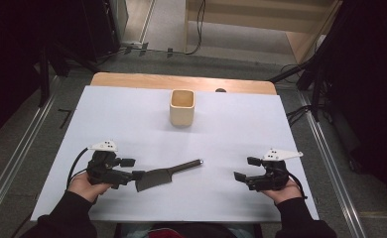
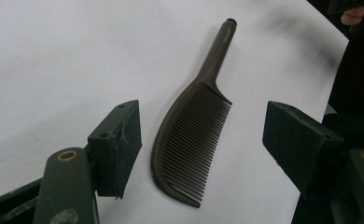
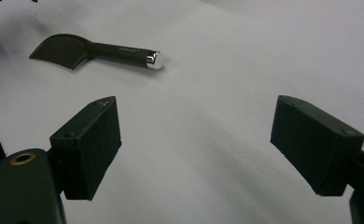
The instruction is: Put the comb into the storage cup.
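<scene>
Now the left gripper (image 1: 134, 168) is hovering right at the comb's toothed end, jaws spread wide with the comb (image 2: 189, 140) lying flat on the counter (image 1: 132, 124) between them, untouched. Meanwhile the right gripper (image 1: 243, 168) is waiting well apart from the comb's handle tip, released and gripping nothing. Beyond the comb, a beige cup (image 1: 182, 107) is standing upright.

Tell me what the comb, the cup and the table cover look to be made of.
Comb: likely moulded plastic, dark brown, matt, with fine even teeth; its handle ends in a shiny, metal-looking cap. Cup: pale wood or bamboo by its tan colour, matt, square with rounded corners; hard to be sure. Cover: thin white sheet, probably paper, matt, lying flat on a wooden tabletop.
</scene>
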